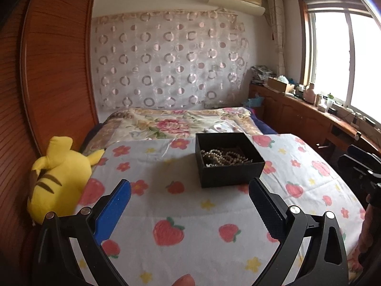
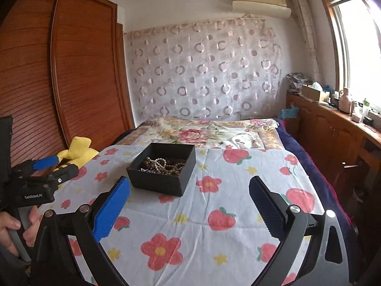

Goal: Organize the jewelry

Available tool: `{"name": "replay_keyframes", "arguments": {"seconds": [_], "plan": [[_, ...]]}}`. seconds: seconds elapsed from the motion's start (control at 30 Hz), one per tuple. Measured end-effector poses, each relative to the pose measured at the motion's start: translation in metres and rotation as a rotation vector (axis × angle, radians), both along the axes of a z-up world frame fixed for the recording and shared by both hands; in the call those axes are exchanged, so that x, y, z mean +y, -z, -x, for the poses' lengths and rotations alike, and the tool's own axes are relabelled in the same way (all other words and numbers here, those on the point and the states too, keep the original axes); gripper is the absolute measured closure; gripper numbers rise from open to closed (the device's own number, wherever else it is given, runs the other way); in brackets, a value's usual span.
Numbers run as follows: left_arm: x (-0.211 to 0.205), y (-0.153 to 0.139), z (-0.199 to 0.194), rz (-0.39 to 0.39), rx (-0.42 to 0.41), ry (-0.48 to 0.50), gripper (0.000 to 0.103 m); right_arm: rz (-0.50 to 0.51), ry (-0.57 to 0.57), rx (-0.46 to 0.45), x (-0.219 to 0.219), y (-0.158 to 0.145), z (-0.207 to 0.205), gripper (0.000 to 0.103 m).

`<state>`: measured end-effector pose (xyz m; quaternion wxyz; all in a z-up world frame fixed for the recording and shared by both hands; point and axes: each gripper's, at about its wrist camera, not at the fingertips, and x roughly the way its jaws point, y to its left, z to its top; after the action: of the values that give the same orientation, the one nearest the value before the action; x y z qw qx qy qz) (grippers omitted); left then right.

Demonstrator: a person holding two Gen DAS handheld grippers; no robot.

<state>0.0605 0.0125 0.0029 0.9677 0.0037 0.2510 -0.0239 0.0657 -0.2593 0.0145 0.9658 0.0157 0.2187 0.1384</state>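
**Both tools released, jewelry in the box**

Left tool (image 1: 190, 190) spread wide, nothing between its blue pads, poised above the strawberry-print cloth (image 1: 214, 217) on the bed. Right tool (image 2: 189, 190) likewise spread wide and empty, aimed at the same cloth. Ahead of both: black box (image 2: 164, 169), lidless, resting on the cloth, apart from either tool. Inside it, tangled bead strands (image 2: 162, 165), pearl-coloured and darker, heaped on the bottom. Off to the left against the wooden wardrobe (image 1: 54, 71), a yellow plush toy (image 1: 59, 176). Beyond the cloth, a floral quilt (image 1: 176, 121).
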Motion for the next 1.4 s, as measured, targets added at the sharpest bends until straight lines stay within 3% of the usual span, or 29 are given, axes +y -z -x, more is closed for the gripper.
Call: {"name": "replay_keyframes", "arguments": {"seconds": [1.4], "plan": [[-0.011, -0.006, 0.019, -0.004, -0.026, -0.007, 0.008, -0.003, 0.029, 0.003, -0.002, 0.008, 0.006, 0.002]]}}
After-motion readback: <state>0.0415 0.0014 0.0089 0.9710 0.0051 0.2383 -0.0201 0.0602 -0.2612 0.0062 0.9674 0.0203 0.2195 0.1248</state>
